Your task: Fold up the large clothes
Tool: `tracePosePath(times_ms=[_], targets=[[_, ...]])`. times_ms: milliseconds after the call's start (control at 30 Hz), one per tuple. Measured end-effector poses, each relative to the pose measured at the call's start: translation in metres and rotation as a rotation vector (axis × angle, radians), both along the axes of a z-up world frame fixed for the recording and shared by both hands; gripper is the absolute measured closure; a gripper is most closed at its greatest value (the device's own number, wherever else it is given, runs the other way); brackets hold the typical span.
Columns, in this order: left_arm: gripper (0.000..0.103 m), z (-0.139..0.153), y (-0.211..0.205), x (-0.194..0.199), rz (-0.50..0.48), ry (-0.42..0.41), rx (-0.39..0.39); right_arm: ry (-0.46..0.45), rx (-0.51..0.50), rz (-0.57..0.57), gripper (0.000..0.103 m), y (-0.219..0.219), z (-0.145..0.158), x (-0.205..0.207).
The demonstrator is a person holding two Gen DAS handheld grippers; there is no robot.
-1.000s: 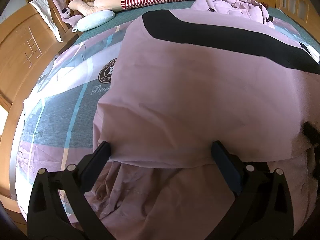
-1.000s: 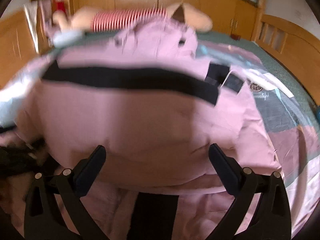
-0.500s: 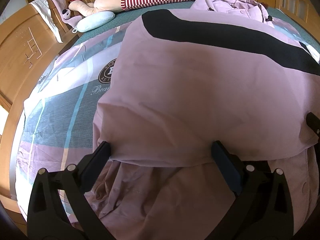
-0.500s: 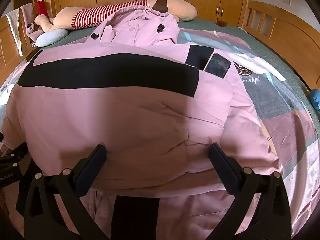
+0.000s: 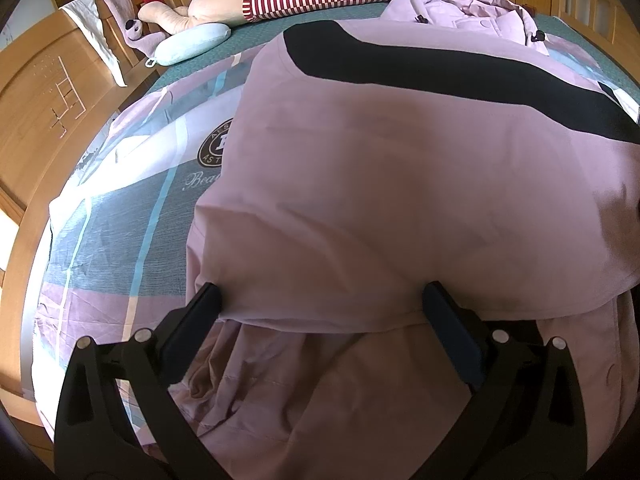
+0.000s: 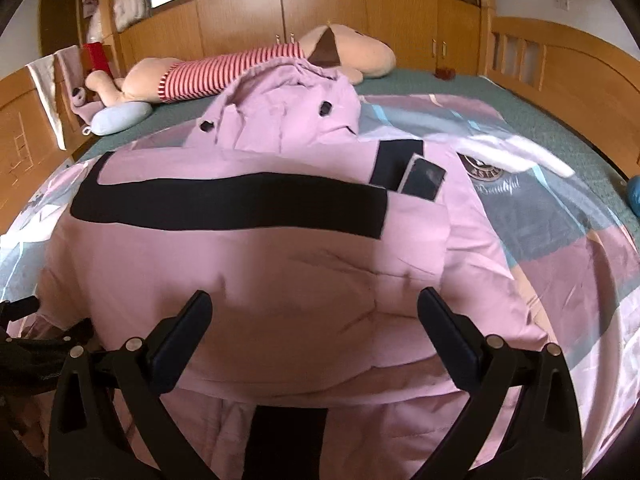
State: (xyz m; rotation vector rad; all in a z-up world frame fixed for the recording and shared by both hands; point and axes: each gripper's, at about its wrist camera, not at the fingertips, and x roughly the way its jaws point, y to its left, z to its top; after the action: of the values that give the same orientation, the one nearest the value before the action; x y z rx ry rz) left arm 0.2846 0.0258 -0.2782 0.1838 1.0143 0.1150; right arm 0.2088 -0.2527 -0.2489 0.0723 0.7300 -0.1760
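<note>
A large pink jacket (image 5: 400,184) with a black band (image 5: 460,68) lies folded over itself on the bed; it also shows in the right wrist view (image 6: 280,272), its hood (image 6: 288,108) at the far end. My left gripper (image 5: 320,308) is open, its fingers wide apart at the near folded edge, holding nothing. My right gripper (image 6: 314,312) is open and raised above the fold's near edge, empty. The left gripper's black frame (image 6: 36,356) shows at the lower left of the right wrist view.
The bed carries a patterned purple and grey sheet (image 5: 132,216). A striped plush toy (image 6: 240,68) and a light blue pillow (image 5: 192,42) lie at the far end. Wooden bed frame (image 5: 36,120) on the left, wooden headboard (image 6: 560,68) on the right.
The right gripper has lifted and pulled back from the jacket, so its view now takes in more of the bed and room. The left gripper has stayed in place.
</note>
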Motion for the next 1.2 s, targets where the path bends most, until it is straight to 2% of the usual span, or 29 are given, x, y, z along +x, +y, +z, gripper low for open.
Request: tracePosePath(times_ms=[33,67,100,200,300,333,467,900,967,1033,1100,1200], targets=[[0.002,0.0,0.0,0.0,0.0,0.0,0.0,0.035,-0.023,0.0,0.001,0.003,-0.005,0.005],[0.002,0.0,0.0,0.0,0.0,0.0,0.0,0.118,-0.063,-0.009,0.001,0.006,-0.018,0.014],[0.002,0.0,0.0,0.0,0.0,0.0,0.0,0.147,-0.074,-0.005,0.001,0.007,-0.025,0.017],[0.002,0.007,0.004,-0.002,0.022,-0.025,-0.025,0.134,-0.073,-0.005,0.001,0.007,-0.024,0.016],[0.002,0.024,0.013,-0.006,0.052,-0.125,-0.066,0.135,-0.073,-0.005,0.001,0.007,-0.024,0.016],[0.002,0.026,0.014,-0.005,0.053,-0.133,-0.073,0.134,-0.075,-0.006,0.001,0.007,-0.023,0.015],[0.002,0.007,0.019,0.008,0.051,-0.031,-0.107,0.134,-0.079,-0.005,0.001,0.007,-0.023,0.015],[0.002,0.002,0.014,0.008,0.039,-0.027,-0.078,0.133,-0.071,-0.002,0.001,0.007,-0.021,0.014],[0.002,0.002,0.013,0.005,0.037,-0.028,-0.075,0.134,-0.037,-0.004,0.001,0.002,-0.008,0.01],[0.002,0.002,0.014,0.005,0.033,-0.023,-0.079,0.055,0.029,-0.018,0.001,-0.006,0.019,0.003],[0.002,0.001,0.015,0.005,0.032,-0.02,-0.087,0.014,0.098,-0.023,0.001,-0.017,0.047,0.006],[0.002,0.0,0.013,0.006,0.033,-0.017,-0.078,0.071,0.175,0.012,0.001,-0.037,0.072,0.047]])
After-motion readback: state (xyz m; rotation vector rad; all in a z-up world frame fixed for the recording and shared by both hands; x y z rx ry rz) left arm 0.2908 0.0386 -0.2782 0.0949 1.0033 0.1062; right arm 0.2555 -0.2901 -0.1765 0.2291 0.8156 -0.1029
